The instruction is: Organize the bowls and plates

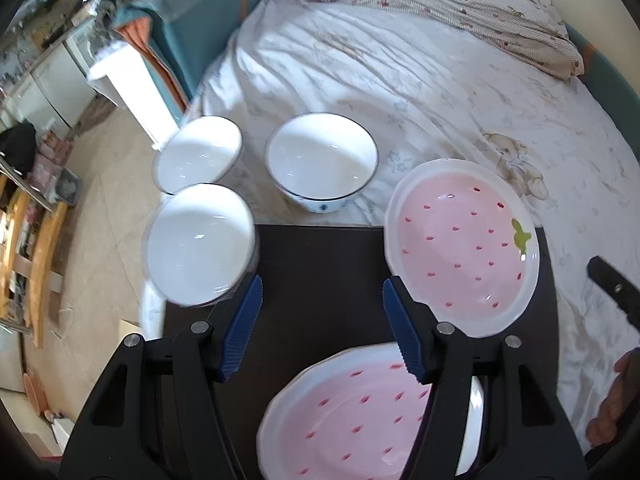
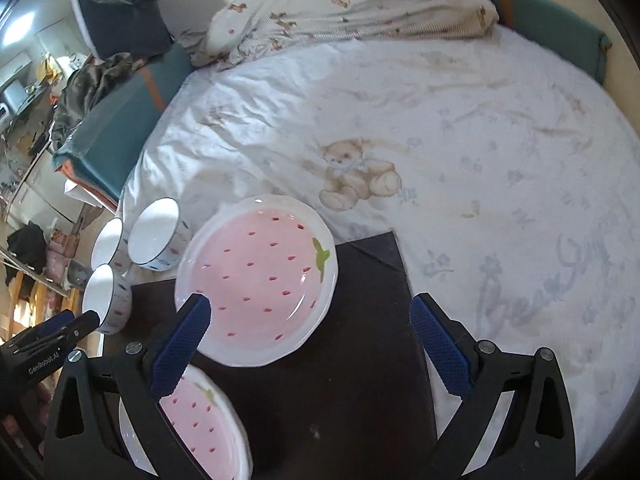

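Two pink strawberry plates lie on a dark mat [image 1: 320, 280] on the bed: the far plate [image 1: 464, 248] [image 2: 256, 280] and the near plate [image 1: 360, 416] [image 2: 192, 424]. Three white bowls stand to the left: one near the mat's left edge [image 1: 200, 244] [image 2: 106, 298], one behind it [image 1: 198, 154] [image 2: 107, 242], one to the right on the sheet [image 1: 322, 162] [image 2: 158, 234]. My left gripper [image 1: 322, 320] is open and empty, above the mat between the near-left bowl and the far plate. My right gripper [image 2: 310, 346] is open and empty over the mat.
The white sheet [image 2: 440, 140] with a bear print spreads to the right and back. A crumpled quilt [image 1: 460, 4] lies at the far end. The bed edge and floor [image 1: 100, 208] drop off at the left, close beside the bowls.
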Available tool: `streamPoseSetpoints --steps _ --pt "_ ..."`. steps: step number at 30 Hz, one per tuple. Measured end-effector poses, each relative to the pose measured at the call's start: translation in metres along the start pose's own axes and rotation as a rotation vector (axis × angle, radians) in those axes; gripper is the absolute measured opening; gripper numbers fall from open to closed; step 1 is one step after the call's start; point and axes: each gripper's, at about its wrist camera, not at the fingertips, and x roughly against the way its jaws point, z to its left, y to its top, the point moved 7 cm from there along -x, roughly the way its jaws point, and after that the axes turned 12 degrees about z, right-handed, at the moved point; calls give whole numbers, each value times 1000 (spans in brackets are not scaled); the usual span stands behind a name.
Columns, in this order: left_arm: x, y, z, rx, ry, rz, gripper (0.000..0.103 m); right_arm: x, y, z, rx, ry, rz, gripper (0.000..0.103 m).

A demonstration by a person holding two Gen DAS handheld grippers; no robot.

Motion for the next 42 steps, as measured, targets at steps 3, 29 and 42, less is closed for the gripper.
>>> streamPoseSetpoints --steps 3,29,42 --pt "-17 14 -8 15 -6 48 59 -16 7 -13 -42 28 37 97" --pt "-100 57 -46 14 -145 214 59 -111 -15 -33 -232 325 424 10" --pt "-120 58 -82 -77 -193 274 37 -102 -18 -53 -214 319 413 14"
